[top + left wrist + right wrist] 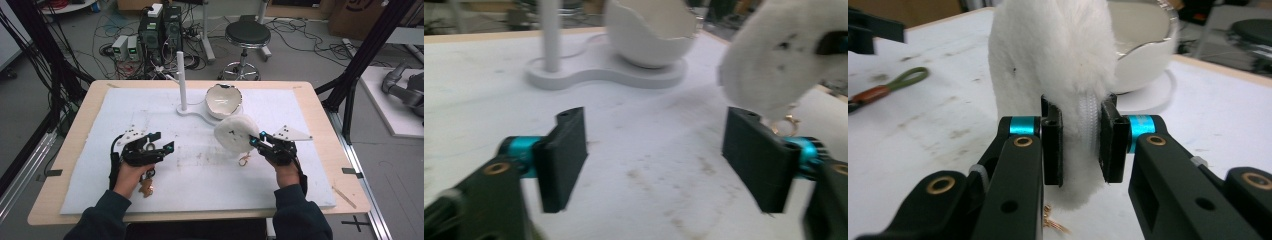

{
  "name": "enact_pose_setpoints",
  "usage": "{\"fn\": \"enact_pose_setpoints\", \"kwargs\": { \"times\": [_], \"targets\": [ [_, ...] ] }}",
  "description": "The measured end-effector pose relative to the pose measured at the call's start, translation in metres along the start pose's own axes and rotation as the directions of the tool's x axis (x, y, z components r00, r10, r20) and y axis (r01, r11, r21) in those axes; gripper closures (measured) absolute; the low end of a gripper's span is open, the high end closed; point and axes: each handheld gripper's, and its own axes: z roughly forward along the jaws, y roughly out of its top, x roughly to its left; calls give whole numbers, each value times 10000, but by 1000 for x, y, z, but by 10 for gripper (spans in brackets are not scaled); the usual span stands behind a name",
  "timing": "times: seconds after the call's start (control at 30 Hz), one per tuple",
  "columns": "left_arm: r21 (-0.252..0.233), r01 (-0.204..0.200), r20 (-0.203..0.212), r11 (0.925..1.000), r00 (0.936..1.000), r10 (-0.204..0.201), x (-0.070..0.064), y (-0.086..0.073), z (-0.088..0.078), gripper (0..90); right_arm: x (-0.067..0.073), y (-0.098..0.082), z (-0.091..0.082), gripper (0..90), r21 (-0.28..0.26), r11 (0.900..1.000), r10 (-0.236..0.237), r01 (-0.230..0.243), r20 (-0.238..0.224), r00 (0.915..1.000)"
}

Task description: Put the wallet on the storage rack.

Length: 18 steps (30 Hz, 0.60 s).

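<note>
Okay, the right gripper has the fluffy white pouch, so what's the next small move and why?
Probably carry the fluffy pouch toward the white stand. The right gripper is clamped on its zipper edge, its gold clasp dangles free, and the left gripper stands open with nothing between its jaws, ready to steady the clasp.

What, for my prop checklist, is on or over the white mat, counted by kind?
Fluffy white pouch: 1
White stand with post and eggshell bowl: 1
Brown strap with green loop: 1
Grippers: 2 (left gripper, right gripper)
Total: 5
</note>
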Motion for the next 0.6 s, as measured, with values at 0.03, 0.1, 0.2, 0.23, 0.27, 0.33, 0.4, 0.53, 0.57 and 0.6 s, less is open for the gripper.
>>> {"fn": "enact_pose_setpoints", "kwargs": {
  "times": [0.03,0.1,0.2,0.23,0.27,0.33,0.4,0.53,0.57,0.6],
  "targets": [
    [-39,-34,-141,10000,9999,33,4,1,-3,217,-2,1,-1,763,-44,10000,-48,49,86,10000],
    [-78,-66,-246,9999,9997,64,12,2,-9,210,-5,2,-4,763,-39,10000,-40,41,265,9996],
    [-148,-22,-552,9999,9985,14,23,2,-16,209,-8,4,-5,762,-61,9999,-131,132,232,9996],
    [-136,-42,-707,9999,9975,32,28,2,-20,209,-9,7,-5,762,-83,9998,-154,155,142,9998],
    [-181,-27,-861,9998,9963,11,31,1,-22,209,-9,7,-5,762,-83,9998,-154,155,142,9998],
    [-287,-210,-1180,9994,9929,175,37,0,-25,209,-10,11,-4,762,-12,9997,-235,235,-2,9997],
    [-242,-427,-1412,9988,9892,389,42,-1,-27,209,-11,20,-2,762,69,9986,-521,521,-30,9986],
    [-275,-403,-1528,9988,9876,356,49,-3,-30,209,-11,46,-1,762,110,9930,-1175,1177,-159,9929],
    [-330,-318,-1498,9989,9884,265,49,-4,-29,209,-12,53,0,762,94,9911,-1330,1331,-151,9910],
    [-350,-250,-1460,9991,9891,196,50,-4,-30,209,-13,60,2,762,77,9891,-1471,1473,-153,9890]
  ]
}}
